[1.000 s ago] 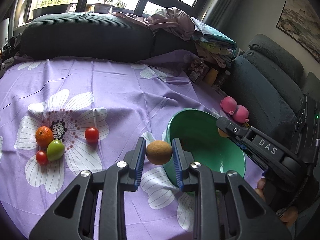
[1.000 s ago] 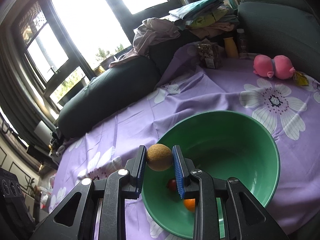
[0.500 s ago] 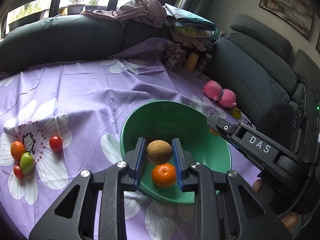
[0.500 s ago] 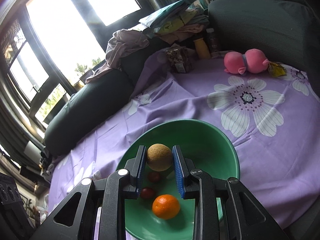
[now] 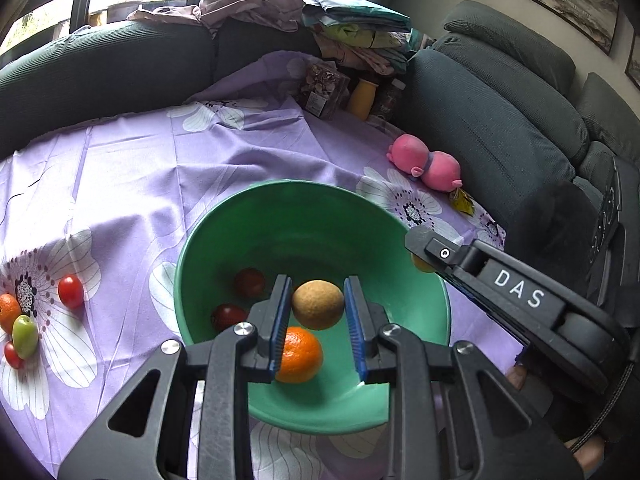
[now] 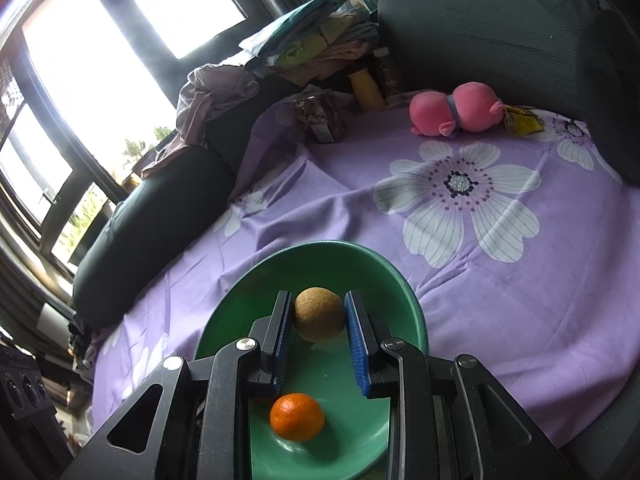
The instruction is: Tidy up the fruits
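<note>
My left gripper (image 5: 318, 310) is shut on a brown kiwi (image 5: 317, 304) and holds it above the green bowl (image 5: 224, 232). My right gripper (image 6: 319, 314) is shut on another brown kiwi (image 6: 319, 314) over the same bowl (image 6: 404, 292); its body shows in the left wrist view (image 5: 516, 292) at the bowl's right rim. In the bowl lie an orange (image 5: 302, 356) and two dark red tomatoes (image 5: 249, 282). On the cloth at far left lie an orange (image 5: 7, 312), a green fruit (image 5: 25, 336) and two red tomatoes (image 5: 71, 291).
The purple flowered cloth (image 5: 132, 168) covers the table. A pink plush toy (image 5: 424, 162), a yellow bottle (image 5: 362, 98) and a snack bag (image 5: 324, 92) sit at the back. Dark sofas surround the table, with piled clothes (image 5: 256, 4) on top.
Both grippers moved with their kiwis from the bowl's near rim to over its inside. The loose fruits at left shifted toward the frame edge.
</note>
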`<state>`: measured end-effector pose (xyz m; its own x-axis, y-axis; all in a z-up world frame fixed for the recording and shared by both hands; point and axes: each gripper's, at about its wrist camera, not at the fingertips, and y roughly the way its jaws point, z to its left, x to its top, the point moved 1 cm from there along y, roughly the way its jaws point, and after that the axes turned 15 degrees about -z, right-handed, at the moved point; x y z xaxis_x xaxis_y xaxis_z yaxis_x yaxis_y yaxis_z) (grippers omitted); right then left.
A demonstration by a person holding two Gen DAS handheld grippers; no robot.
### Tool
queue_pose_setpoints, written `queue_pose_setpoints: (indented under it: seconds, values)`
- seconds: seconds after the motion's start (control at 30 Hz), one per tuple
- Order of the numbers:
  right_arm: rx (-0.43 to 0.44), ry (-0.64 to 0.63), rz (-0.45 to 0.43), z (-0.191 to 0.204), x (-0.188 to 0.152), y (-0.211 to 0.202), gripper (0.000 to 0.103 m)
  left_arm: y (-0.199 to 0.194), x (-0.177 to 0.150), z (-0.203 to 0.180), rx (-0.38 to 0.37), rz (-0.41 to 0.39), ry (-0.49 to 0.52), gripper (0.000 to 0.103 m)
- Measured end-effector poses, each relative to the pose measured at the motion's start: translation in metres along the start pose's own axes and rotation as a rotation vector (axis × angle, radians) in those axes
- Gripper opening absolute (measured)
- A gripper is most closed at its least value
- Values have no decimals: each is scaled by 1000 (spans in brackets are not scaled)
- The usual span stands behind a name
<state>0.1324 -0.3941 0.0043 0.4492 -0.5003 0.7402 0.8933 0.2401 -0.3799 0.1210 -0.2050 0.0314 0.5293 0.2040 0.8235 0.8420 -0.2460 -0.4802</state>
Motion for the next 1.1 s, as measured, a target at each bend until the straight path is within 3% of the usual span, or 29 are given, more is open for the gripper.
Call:
queue_pose_setpoints:
  seconds: [1.1]
  values:
    - [-60,23,79,-15,-6,12,29,24,-11,-7,-29,70,0,27]
